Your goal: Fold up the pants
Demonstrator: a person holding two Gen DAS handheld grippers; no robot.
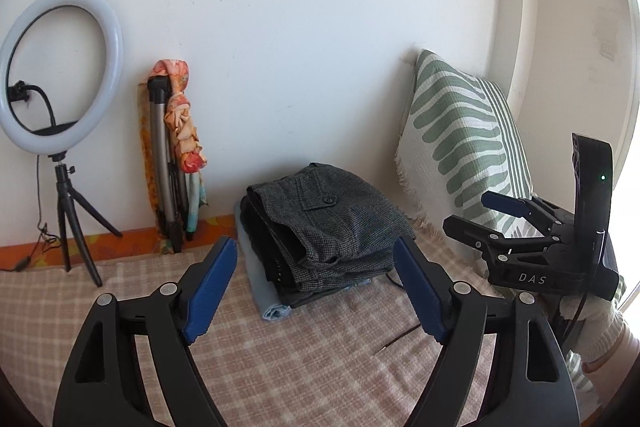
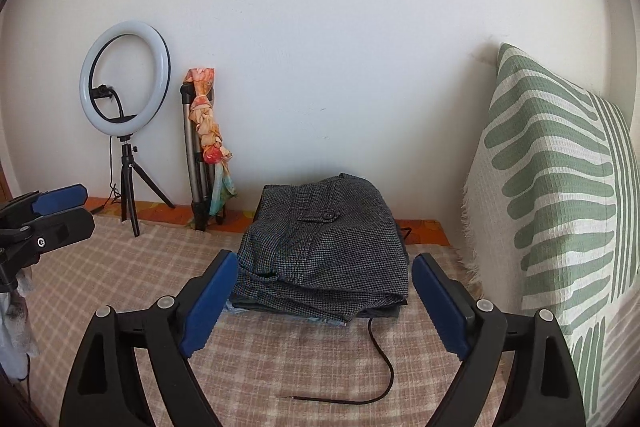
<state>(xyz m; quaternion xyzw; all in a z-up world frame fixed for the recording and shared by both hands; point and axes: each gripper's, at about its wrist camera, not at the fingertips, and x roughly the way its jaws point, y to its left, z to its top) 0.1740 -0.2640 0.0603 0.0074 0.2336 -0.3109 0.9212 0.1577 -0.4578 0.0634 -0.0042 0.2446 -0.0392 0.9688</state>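
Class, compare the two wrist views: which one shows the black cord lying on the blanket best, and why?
The right wrist view: the cord runs out from under the folded pants and curves across the blanket to its tip. The left wrist view shows only short pieces of it beside the left gripper.

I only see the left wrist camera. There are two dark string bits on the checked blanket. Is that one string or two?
Observer: One. In the right wrist view a thin black cord comes out from under the folded grey tweed pants and curls round to a loose end.
Operator: What's underneath my left gripper?
Observer: Some crumpled white cloth shows just below the left gripper, at the picture's left edge.
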